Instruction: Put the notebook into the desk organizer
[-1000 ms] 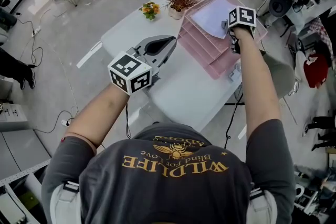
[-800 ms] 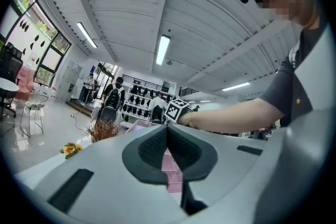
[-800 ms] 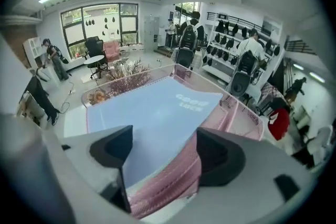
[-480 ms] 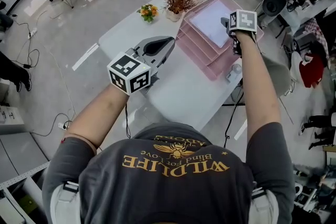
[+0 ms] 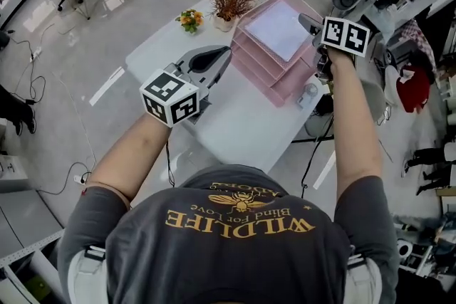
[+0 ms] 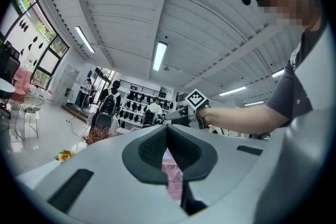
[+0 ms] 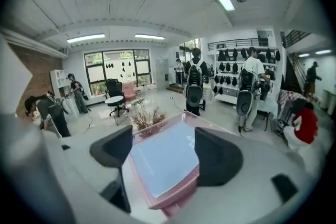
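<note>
The pale lilac notebook [image 5: 278, 28] lies flat in the top tray of the pink stacked desk organizer [image 5: 285, 82] at the far right of the white table [image 5: 242, 124]. My right gripper [image 5: 313, 26] hangs above the organizer's right rim. Its jaws have just been opening and now stand open with nothing between them. The right gripper view looks down between them at the notebook [image 7: 163, 165] in its tray [image 7: 178, 194]. My left gripper [image 5: 228, 53] hovers over the table's left half, shut and empty. In the left gripper view its tips [image 6: 167, 128] meet, with the organizer [image 6: 173, 173] beyond.
A pot of dried twigs [image 5: 229, 0] and a small flower bunch [image 5: 189, 18] stand at the table's far edge, left of the organizer. A small white object [image 5: 308, 90] sits at the table's right edge. People, chairs and racks of gear stand around the room.
My right gripper has let go of the notebook, opened, and lifted up and to the right, off the top tray. The notebook stays in the tray. The left gripper has barely moved.
</note>
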`<state>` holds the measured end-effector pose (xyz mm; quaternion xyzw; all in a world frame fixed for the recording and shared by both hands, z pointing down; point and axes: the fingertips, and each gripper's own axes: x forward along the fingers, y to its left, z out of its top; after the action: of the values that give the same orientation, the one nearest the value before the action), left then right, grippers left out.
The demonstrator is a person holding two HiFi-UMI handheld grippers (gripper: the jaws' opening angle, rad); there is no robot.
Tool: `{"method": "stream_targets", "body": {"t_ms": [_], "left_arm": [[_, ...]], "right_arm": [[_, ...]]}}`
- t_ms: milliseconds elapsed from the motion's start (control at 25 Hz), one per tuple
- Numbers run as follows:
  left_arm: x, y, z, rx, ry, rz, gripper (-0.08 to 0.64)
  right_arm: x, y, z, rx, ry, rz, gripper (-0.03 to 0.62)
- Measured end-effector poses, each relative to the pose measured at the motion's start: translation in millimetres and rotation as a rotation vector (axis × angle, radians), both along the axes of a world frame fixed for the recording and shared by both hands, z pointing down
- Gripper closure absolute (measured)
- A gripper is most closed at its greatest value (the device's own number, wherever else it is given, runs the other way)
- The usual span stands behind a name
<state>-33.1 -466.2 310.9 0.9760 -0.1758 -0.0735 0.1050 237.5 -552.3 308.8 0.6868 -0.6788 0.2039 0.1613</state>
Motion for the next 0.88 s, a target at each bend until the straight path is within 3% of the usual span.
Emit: {"method": "stream_targets", "body": {"t_ms": [360, 600, 880], "left_arm": [[10, 24, -12, 0.018, 0.005, 0.008, 0.563], [13, 39, -26, 0.039, 0.009, 0.002, 0.563], [38, 68, -31, 0.063, -0.005, -0.083, 0.563]], "right_arm": [[-13, 55, -49, 0.145, -0.097, -0.104, 0.225], [-20, 96, -78, 0.270, -0.130, -0.185, 0.267], [2, 160, -81, 0.406, -0.242, -0.324, 0.425]]}}
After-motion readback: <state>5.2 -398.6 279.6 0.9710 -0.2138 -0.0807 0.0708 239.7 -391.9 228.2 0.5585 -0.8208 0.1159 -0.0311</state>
